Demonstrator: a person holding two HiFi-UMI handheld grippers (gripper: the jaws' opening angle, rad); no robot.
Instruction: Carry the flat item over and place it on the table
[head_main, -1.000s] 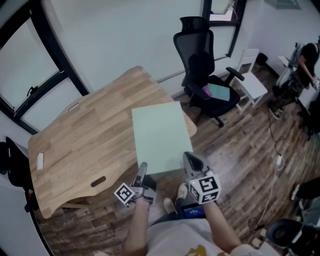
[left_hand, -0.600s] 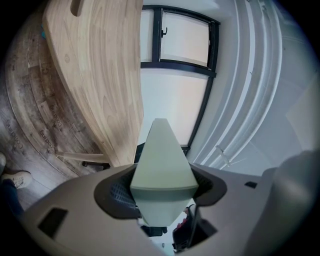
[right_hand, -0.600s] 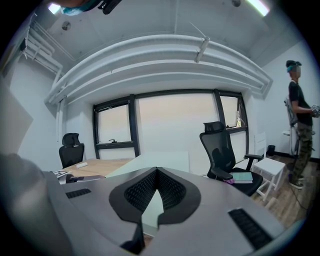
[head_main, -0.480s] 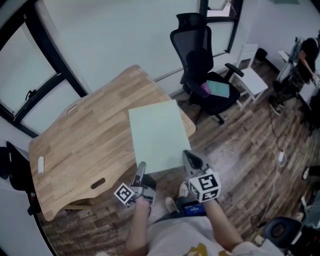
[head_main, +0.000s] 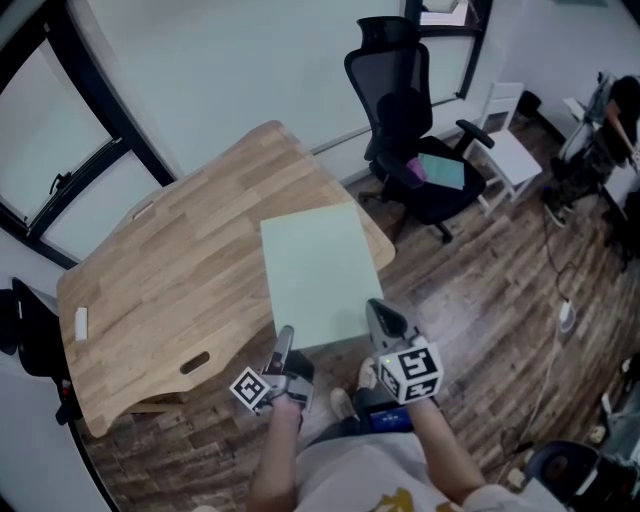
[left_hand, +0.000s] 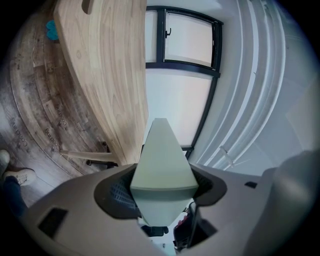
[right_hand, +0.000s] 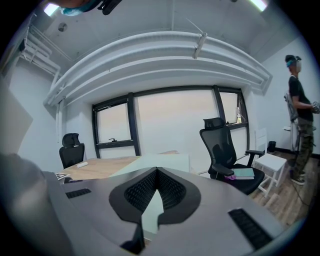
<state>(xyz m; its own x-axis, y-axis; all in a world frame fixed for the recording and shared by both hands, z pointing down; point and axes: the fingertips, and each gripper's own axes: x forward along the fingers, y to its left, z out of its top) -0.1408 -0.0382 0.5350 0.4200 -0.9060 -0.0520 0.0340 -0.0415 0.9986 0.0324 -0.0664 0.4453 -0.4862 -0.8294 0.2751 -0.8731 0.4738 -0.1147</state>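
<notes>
A pale green flat board (head_main: 318, 270) is held level above the near right corner of the wooden table (head_main: 170, 270). My left gripper (head_main: 284, 340) is shut on the board's near left corner, and my right gripper (head_main: 378, 318) is shut on its near right corner. In the left gripper view the board (left_hand: 161, 155) runs out from between the jaws of the left gripper (left_hand: 162, 187), with the table (left_hand: 112, 70) beside it. In the right gripper view the thin board edge (right_hand: 156, 163) sits between the closed jaws of the right gripper (right_hand: 156, 200).
A black office chair (head_main: 415, 150) with a teal item on its seat stands right of the table. A white stool (head_main: 505, 165) is beyond it. A small white object (head_main: 80, 322) lies at the table's left edge. A person (right_hand: 300, 115) stands at the far right.
The board and both grippers stay in nearly the same place over the table corner; the view only sways slightly.
</notes>
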